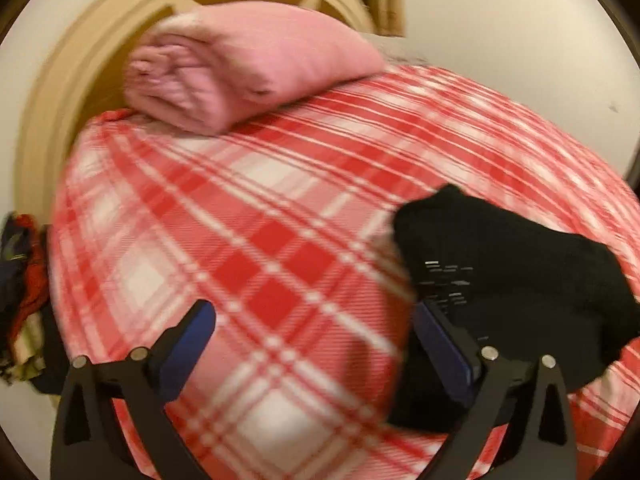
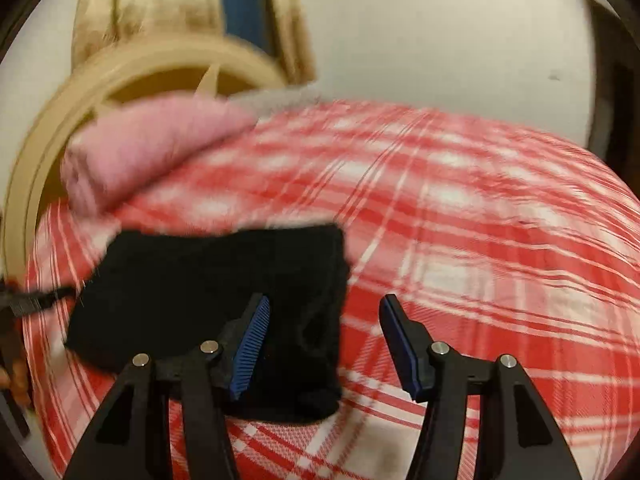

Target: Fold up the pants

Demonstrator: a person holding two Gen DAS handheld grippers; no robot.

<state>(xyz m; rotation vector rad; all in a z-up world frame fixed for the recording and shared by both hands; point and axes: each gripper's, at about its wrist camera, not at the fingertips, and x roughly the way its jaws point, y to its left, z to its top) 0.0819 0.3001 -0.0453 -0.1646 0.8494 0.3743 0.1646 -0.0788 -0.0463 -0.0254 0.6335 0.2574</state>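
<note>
The black pants (image 1: 516,280) lie folded into a compact bundle on the red and white plaid bed cover (image 1: 248,240). In the left wrist view they sit to the right, under the right finger. My left gripper (image 1: 316,316) is open and empty above the cover. In the right wrist view the pants (image 2: 208,292) lie at lower left on the cover (image 2: 460,240). My right gripper (image 2: 326,312) is open and empty, its left finger over the bundle's right part. Both views are blurred by motion.
A pink pillow (image 1: 240,68) rests at the head of the bed against a curved beige headboard (image 1: 52,92); it also shows in the right wrist view (image 2: 152,152). A heap of coloured clothes (image 1: 22,280) lies off the bed's left side. A white wall (image 2: 440,32) stands behind.
</note>
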